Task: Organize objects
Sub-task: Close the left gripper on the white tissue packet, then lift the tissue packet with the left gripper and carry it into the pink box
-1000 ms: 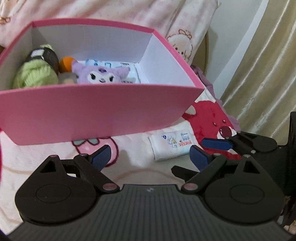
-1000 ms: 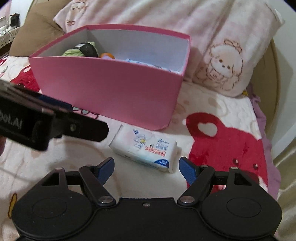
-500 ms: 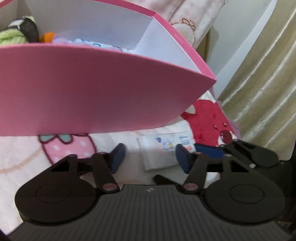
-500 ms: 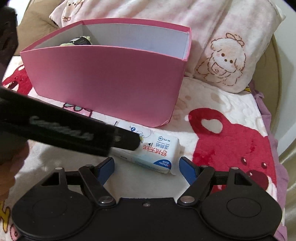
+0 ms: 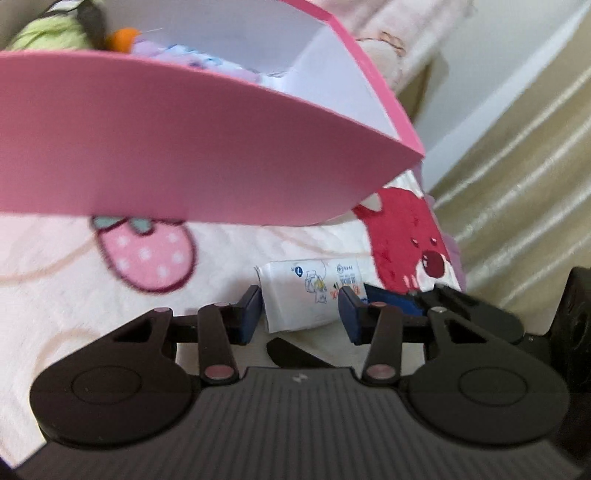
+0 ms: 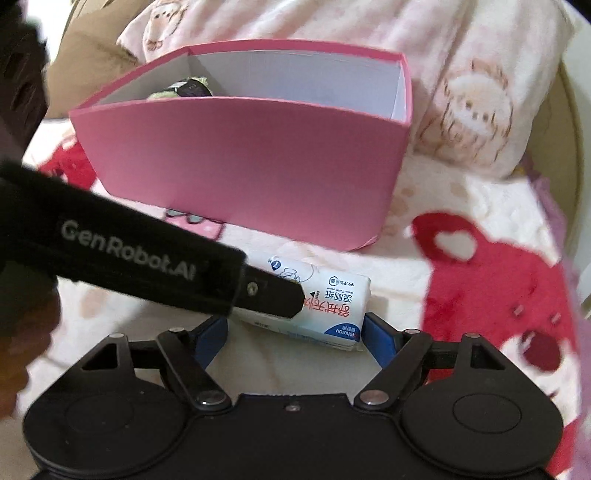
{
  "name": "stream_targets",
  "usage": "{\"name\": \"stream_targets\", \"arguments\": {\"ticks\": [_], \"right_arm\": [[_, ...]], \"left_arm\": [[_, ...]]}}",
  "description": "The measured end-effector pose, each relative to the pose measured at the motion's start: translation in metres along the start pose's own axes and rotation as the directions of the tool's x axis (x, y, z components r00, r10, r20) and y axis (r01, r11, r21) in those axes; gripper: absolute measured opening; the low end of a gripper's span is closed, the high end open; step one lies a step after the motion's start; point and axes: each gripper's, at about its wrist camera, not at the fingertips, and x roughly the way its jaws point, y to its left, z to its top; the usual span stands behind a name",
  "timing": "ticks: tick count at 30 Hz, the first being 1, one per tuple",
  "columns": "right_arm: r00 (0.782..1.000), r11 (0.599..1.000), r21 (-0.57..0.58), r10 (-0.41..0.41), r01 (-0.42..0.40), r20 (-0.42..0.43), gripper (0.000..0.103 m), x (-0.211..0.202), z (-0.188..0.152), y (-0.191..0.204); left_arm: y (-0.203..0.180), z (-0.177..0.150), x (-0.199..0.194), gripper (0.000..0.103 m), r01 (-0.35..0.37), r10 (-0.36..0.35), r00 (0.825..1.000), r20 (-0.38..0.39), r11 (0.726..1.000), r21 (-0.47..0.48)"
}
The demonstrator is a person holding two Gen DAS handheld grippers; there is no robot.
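tissue pack (image 6: pixel 325 310) lies flat on the blanket (image 6: pixel 480 288), right between the blue fingers of both tools. left gripper (image 5: pixel 301 310) has its pads spread either side of the pack, nearly touching, not clamped. right gripper (image 6: pixel 295 334) is spread wide too, the pack's near edge sitting in the gap, right pad close to its corner. just beyond the pack stands the pink box (image 6: pixel 240 166), with a green plush (image 5: pixel 48 33) and other soft things inside.
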Motion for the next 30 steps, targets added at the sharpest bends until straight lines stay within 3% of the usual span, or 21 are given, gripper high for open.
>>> {"name": "stream_targets", "arguments": {"ticks": [9, 14, 17, 23, 30], "right_arm": [[0.996, 0.994, 0.063, 0.091, -0.090, -0.006, 0.085, -0.012, 0.000, 0.018], [0.995, 0.993, 0.066, 0.094, -0.096, 0.037, 0.084, -0.034, 0.000, 0.030], [0.994, 0.993, 0.069, 0.090, -0.094, 0.055, 0.084, -0.048, -0.003, 0.039], [0.998, 0.996, -0.084, 0.027, -0.021, 0.064, 0.083, -0.083, -0.004, 0.071], [0.995, 0.998, -0.069, 0.013, -0.006, 0.096, 0.083, -0.130, 0.023, 0.078]], "left_arm": [[0.003, -0.007, -0.029, 0.042, -0.075, 0.074, 0.997, -0.026, 0.996, -0.039], [-0.009, -0.010, -0.053, 0.042, -0.092, 0.093, 0.995, -0.022, 0.996, 0.011], [-0.018, -0.012, -0.069, 0.042, -0.107, 0.109, 0.994, -0.026, 0.993, 0.057], [-0.040, -0.018, -0.105, 0.042, -0.123, 0.131, 0.990, -0.049, 0.984, 0.126], [-0.065, -0.003, -0.154, 0.042, -0.073, 0.074, 0.997, 0.007, 0.976, 0.206]]}}
